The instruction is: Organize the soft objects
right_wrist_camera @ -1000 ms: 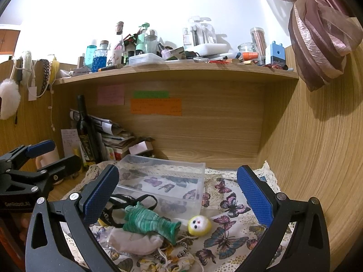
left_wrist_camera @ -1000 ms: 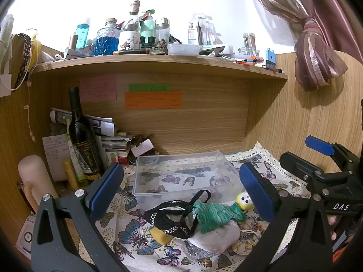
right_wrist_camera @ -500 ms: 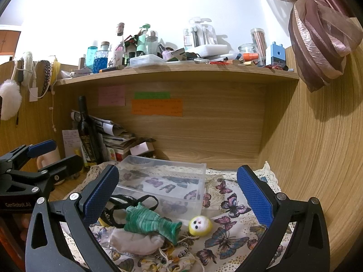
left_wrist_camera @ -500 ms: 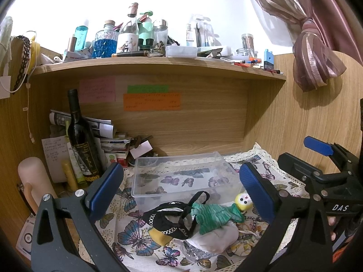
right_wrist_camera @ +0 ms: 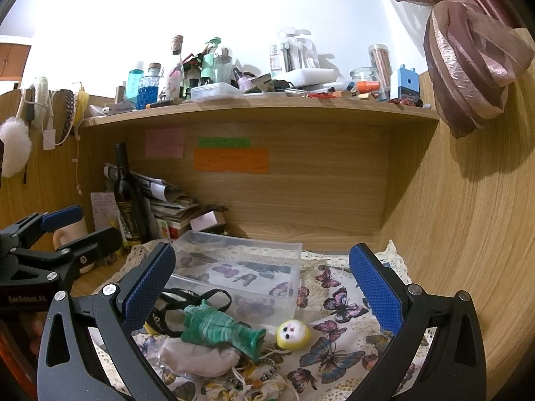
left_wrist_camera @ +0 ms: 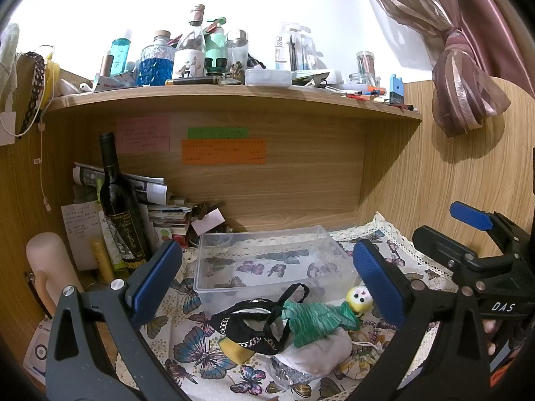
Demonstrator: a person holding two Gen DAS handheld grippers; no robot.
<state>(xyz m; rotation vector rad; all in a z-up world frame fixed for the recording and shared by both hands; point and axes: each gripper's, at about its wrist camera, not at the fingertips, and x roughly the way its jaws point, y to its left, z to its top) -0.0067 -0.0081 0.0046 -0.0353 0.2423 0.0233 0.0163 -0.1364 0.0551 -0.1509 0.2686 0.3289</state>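
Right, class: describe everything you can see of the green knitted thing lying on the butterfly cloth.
The green knit is a ribbed, striped piece in darker and lighter green that looks like soft wool or yarn. It is wide at one end and narrows to a flared neck. It lies on its side, resting partly on a white pouch. Its wide end lies over a black strap, and its neck points toward a yellow ball with a face. A clear box stands just behind it. Neither tongs touch it.

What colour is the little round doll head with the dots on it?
Yellow, with a white face and dark dots: the small round doll head shows best in the right wrist view.
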